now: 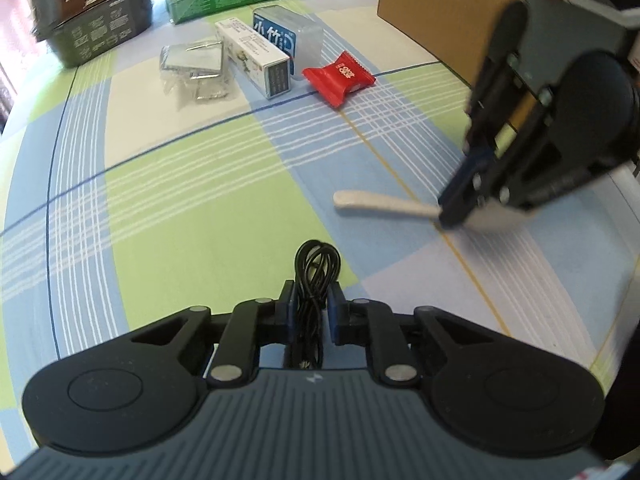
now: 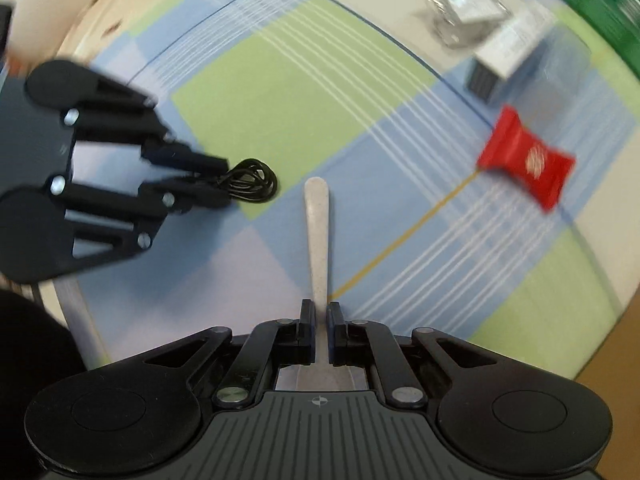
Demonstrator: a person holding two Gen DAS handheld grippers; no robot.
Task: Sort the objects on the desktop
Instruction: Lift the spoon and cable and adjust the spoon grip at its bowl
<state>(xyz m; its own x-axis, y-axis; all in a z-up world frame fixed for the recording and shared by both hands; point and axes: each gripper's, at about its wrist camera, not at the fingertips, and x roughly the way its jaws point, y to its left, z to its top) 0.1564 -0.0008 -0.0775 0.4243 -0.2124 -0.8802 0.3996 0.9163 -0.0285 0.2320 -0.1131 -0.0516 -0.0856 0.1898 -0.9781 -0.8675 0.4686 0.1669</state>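
My black left gripper pinches a black cable, and my right gripper an off-white speckled spoon. Beneath lies a green, blue and cream checked cloth with white stripes; a red packet sits farther off.

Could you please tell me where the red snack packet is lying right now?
In the left wrist view the red snack packet lies on the checked tablecloth toward the far side, just right of the white carton and near the cardboard box.

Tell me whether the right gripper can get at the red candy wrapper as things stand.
Probably not yet: the right gripper is shut on the white speckled spoon. The red candy wrapper lies unobstructed on the checked cloth, so only the full jaws hinder it.
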